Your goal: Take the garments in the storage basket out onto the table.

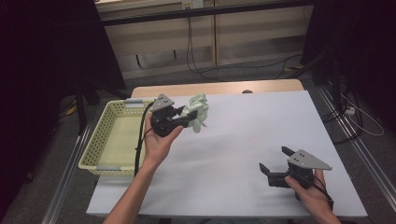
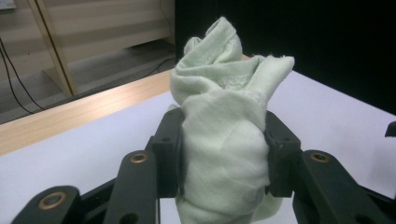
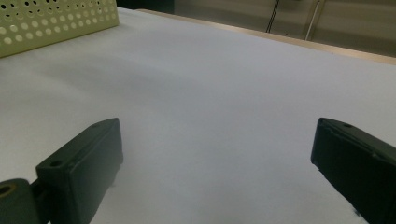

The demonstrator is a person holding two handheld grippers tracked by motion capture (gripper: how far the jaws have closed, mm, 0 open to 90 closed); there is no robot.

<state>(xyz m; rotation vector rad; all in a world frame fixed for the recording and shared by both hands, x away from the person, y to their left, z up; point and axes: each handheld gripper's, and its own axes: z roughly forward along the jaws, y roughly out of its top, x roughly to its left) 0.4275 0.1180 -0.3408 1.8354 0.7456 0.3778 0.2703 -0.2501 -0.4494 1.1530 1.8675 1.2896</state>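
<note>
At the near right edge of the surface (image 1: 261, 121), the right tool (image 1: 272, 164) rested low with jaws spread wide and empty, apparently parked while the other hand worked. Farther off, the left tool (image 1: 190, 117), held level above the surface, clamped a bunched pale-green cloth (image 2: 224, 140) just beside the basket (image 1: 100, 140), likely its destination.

basket (image 1: 108, 140) left, cloth (image 1: 198, 111) beside, over table (image 1: 243, 140)

Cloth's lower end: the pale green cloth (image 2: 224, 140) is running off the bottom edge.
Basket: the basket (image 3: 56, 21) is getting cropped at the top-left corner.
</note>
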